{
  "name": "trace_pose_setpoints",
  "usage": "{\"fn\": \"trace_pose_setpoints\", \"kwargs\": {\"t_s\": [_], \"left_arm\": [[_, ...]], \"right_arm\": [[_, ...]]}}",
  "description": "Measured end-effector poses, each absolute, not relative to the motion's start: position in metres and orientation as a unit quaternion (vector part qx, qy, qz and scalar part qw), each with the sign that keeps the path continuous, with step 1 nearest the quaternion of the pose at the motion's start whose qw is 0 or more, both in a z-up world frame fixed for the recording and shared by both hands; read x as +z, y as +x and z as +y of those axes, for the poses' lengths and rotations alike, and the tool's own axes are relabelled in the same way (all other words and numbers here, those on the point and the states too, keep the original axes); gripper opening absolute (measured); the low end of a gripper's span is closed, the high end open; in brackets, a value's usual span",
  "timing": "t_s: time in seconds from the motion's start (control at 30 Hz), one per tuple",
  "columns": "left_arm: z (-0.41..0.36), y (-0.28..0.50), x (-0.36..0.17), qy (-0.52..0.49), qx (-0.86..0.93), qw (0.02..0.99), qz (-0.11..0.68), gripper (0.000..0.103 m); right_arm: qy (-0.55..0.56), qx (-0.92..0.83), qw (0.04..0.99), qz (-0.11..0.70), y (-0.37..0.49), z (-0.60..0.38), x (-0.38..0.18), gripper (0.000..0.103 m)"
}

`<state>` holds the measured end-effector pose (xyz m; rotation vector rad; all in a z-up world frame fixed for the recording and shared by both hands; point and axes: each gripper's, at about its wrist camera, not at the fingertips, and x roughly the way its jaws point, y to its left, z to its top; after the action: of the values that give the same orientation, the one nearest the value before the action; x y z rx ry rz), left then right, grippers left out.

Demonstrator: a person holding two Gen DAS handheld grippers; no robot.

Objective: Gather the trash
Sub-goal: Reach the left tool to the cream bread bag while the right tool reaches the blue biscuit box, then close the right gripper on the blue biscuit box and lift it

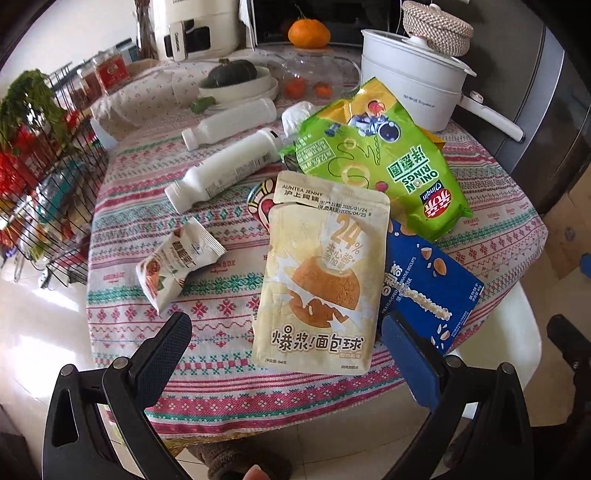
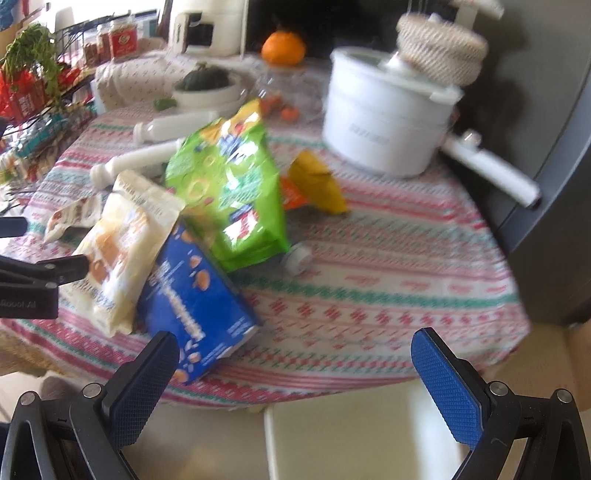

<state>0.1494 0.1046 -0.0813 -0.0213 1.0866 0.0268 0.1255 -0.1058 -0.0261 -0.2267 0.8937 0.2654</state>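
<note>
Trash lies on a round table with a patterned cloth (image 1: 221, 384). A cream bread-ball pouch (image 1: 321, 273) lies nearest, overlapping a blue biscuit box (image 1: 432, 284) and a green onion-ring bag (image 1: 380, 162). A small snack wrapper (image 1: 177, 262) and two white bottles (image 1: 225, 170) lie to the left. My left gripper (image 1: 284, 343) hangs open over the near table edge, the pouch's lower end between its fingers. In the blurred right wrist view my right gripper (image 2: 295, 362) is open near the table edge, beside the blue box (image 2: 199, 295). The green bag (image 2: 232, 184), cream pouch (image 2: 118, 254) and a yellow wrapper (image 2: 317, 181) lie beyond.
A white electric pot (image 1: 410, 81) with a woven lid stands at the back right. A bowl with a dark squash (image 1: 232, 77), a glass teapot (image 1: 314, 70) and an orange (image 1: 308, 33) sit at the back. A wire rack (image 1: 48, 177) of groceries stands left. A white seat (image 2: 362, 435) is below the table.
</note>
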Motion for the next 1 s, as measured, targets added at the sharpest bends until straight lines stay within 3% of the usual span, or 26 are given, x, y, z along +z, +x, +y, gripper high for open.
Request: {"fn": "trace_pose_setpoints", "kwargs": {"t_s": [0.17,0.33,0.53,0.63,0.67,0.7,0.93,0.97,1.0], "left_arm": [[0.111,0.165,-0.101,-0.038,-0.006,0.838,0.544,0.099],[0.107,0.182,-0.120,-0.036,-0.027,0.828,0.558,0.096],[0.116,0.197,-0.138,-0.078,-0.048,0.809,0.581,0.081],[0.117,0.200,-0.136,-0.077,-0.048,0.809,0.581,0.062],[0.117,0.200,-0.136,-0.077,-0.048,0.808,0.582,0.047],[0.119,0.199,-0.136,-0.077,-0.049,0.806,0.584,0.042],[0.117,0.188,-0.136,-0.065,-0.055,0.808,0.583,0.031],[0.116,0.186,-0.136,-0.064,-0.056,0.808,0.584,0.011],[0.115,0.182,-0.136,-0.068,-0.058,0.807,0.584,0.008]], "right_arm": [[-0.040,0.163,0.853,0.495,0.148,-0.108,-0.048,0.103],[-0.029,0.169,0.845,0.506,0.160,-0.106,-0.057,0.103],[-0.002,0.193,0.829,0.526,0.177,-0.103,-0.074,0.103],[0.009,0.205,0.821,0.533,0.185,-0.100,-0.084,0.103],[0.012,0.211,0.816,0.538,0.187,-0.099,-0.087,0.103],[0.016,0.214,0.814,0.539,0.190,-0.098,-0.090,0.103],[0.041,0.238,0.796,0.555,0.204,-0.090,-0.113,0.094],[0.045,0.241,0.793,0.557,0.205,-0.089,-0.116,0.093],[0.050,0.245,0.790,0.560,0.206,-0.089,-0.119,0.092]]}}
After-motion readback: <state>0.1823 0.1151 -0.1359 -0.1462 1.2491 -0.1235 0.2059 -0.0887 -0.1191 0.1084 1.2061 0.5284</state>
